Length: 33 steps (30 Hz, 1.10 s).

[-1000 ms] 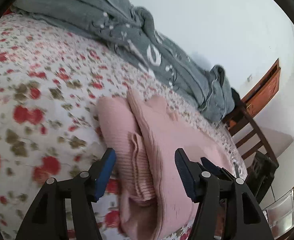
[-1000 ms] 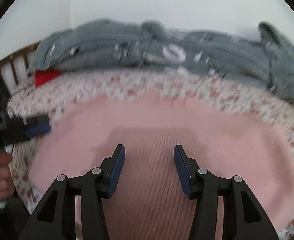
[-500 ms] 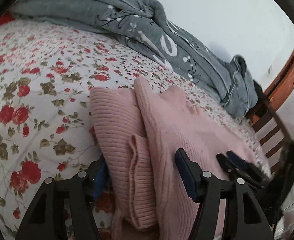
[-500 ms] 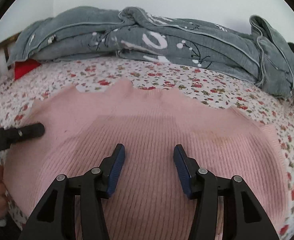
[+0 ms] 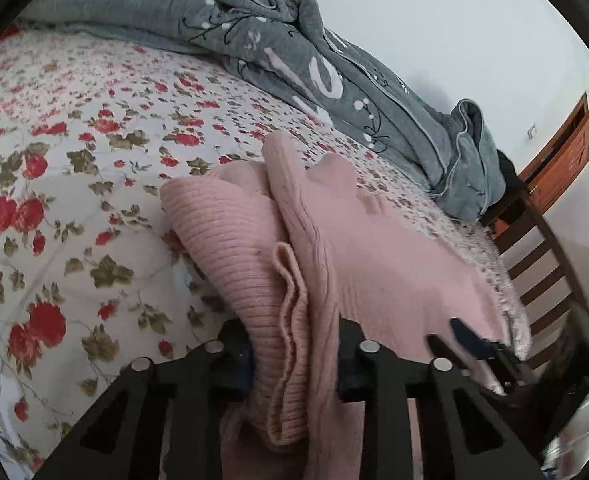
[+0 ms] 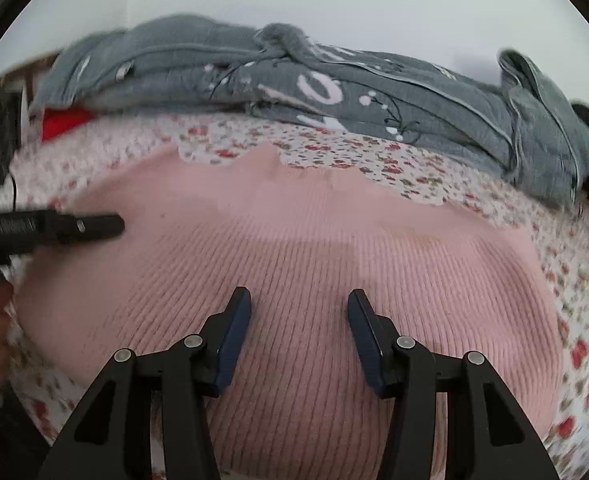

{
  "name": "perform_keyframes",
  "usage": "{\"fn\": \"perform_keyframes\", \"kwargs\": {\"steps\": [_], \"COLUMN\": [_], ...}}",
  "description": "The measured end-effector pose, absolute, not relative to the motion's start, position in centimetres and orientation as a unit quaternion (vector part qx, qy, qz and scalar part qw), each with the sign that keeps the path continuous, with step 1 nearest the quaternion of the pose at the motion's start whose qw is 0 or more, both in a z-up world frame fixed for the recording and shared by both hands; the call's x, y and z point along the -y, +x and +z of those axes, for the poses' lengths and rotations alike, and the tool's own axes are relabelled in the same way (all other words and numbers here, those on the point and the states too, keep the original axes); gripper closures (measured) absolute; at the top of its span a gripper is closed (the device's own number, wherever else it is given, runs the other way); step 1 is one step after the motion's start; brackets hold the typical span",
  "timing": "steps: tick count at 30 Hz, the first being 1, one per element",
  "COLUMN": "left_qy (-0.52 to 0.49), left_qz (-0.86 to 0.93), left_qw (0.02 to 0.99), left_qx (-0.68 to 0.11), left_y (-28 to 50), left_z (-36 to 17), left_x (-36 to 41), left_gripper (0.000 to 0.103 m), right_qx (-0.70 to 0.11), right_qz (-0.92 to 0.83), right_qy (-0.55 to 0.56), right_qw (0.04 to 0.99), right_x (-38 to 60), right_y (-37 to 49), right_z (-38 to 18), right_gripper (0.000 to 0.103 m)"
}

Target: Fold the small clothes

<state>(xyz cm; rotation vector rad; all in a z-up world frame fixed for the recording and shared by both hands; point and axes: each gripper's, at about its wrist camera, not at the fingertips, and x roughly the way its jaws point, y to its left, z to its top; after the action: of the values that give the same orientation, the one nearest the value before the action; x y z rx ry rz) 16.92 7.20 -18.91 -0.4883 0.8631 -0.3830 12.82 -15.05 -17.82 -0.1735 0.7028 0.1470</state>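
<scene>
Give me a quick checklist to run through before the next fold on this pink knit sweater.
1. Left gripper on the bunched edge of the pink ribbed knit sweater: ok, jaws closing with fabric between them.
2. Right gripper gripping: not ok, fingers apart above flat knit.
3. Sweater lying flat ahead of the right gripper: ok.
4. Grey printed quilt away from the sweater: ok.
5. Floral bedsheet bare beside the sweater: ok.
6. How many layers the left fingers hold: cannot tell.

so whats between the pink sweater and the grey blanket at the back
Only a bare strip of the floral bedsheet, nothing on it. Both views show it between the pink sweater and the grey blanket, most plainly the right wrist view.
</scene>
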Motion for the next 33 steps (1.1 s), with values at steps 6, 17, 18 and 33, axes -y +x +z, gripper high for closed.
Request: {"fn": "perform_keyframes", "kwargs": {"steps": [6, 17, 18, 33], "left_qy": [-0.218, -0.192, -0.19, -0.105], "left_qz": [-0.163, -0.128, -0.127, -0.195], "left_qw": [0.869, 0.884, 0.882, 0.849], "left_qx": [-0.414, -0.407, -0.411, -0.48], "left_y": [16.4, 16.3, 16.5, 17.8], "left_z": [-15.5, -8.5, -7.9, -9.4], "left_x": [-5.8, 0.0, 0.8, 21.2], "left_gripper": [0.08, 0.081, 0.081, 0.081], "right_qx": [-0.36, -0.303, -0.299, -0.289], "right_qz": [0.097, 0.051, 0.044, -0.029], "right_qy": [-0.033, -0.011, -0.007, 0.082], "right_qw": [0.927, 0.952, 0.953, 0.953], "right_x": [16.9, 23.7, 24.6, 39.0], "right_y": [12.4, 6.7, 6.3, 0.9], "right_z": [-16.8, -13.3, -13.1, -11.0], "right_gripper": [0.053, 0.053, 0.053, 0.053]}}
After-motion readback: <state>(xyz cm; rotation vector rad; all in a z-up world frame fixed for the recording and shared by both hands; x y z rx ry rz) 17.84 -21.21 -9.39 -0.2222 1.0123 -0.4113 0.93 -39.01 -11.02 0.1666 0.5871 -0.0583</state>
